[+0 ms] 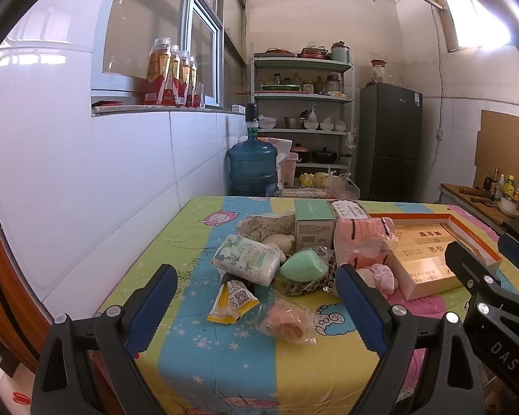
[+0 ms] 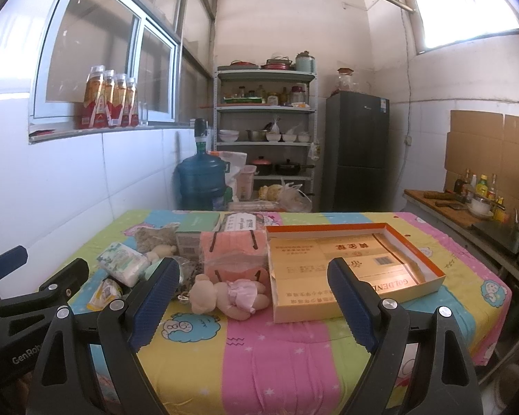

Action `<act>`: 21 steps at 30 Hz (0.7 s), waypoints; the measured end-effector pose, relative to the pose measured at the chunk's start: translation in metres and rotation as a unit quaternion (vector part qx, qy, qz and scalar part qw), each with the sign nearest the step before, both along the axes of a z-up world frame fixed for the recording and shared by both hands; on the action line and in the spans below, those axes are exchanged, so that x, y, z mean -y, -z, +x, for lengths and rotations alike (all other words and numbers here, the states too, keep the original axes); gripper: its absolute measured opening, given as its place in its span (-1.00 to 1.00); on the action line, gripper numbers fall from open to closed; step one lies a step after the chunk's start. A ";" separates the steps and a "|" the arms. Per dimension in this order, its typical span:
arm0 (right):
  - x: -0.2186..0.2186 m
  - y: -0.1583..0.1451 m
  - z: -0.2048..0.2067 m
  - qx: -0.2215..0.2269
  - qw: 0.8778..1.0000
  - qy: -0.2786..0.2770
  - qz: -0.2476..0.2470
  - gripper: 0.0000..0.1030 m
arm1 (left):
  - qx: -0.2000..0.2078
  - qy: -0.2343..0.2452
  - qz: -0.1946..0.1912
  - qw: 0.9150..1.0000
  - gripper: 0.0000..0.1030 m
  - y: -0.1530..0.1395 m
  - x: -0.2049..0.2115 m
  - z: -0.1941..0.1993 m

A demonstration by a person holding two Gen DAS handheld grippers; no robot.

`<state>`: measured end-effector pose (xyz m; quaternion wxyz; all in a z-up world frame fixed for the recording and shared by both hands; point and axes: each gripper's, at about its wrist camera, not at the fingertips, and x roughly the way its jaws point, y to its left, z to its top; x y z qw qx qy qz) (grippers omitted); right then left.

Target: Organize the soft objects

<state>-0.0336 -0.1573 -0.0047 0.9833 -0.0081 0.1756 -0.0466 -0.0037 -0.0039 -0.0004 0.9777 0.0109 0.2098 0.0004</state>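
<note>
Nothing looks sorted: both the left gripper [image 1: 256,306] and right gripper [image 2: 252,301] hover with jaws spread, soft toys heaped beside the open box [image 2: 429,269] on the bench [image 2: 287,356].

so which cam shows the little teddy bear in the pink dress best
The right wrist view: the teddy bear lies whole and unblocked between the fingers, beside the orange-rimmed box. In the left wrist view a fingertip hides most of it.
</note>
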 end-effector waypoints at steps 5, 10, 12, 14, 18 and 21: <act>-0.002 0.000 -0.002 0.000 1.000 -0.002 0.001 0.71 | 0.000 0.000 -0.001 1.000 0.81 0.000 0.000 0.000; -0.003 0.000 -0.002 0.000 1.000 -0.002 0.001 0.71 | -0.001 0.000 -0.001 1.000 0.81 0.000 -0.001 0.000; -0.003 0.000 -0.002 -0.001 1.000 -0.002 0.001 0.71 | -0.001 0.001 -0.002 1.000 0.81 0.000 -0.001 0.000; -0.003 0.000 -0.002 0.000 1.000 -0.002 0.001 0.71 | -0.001 0.001 -0.002 1.000 0.81 0.000 -0.001 -0.001; -0.007 0.001 -0.002 -0.002 1.000 -0.004 0.001 0.71 | -0.001 0.002 -0.003 1.000 0.81 0.000 -0.001 -0.002; -0.007 0.001 -0.002 -0.002 1.000 -0.004 0.001 0.71 | -0.002 0.002 -0.003 1.000 0.81 0.003 -0.001 -0.001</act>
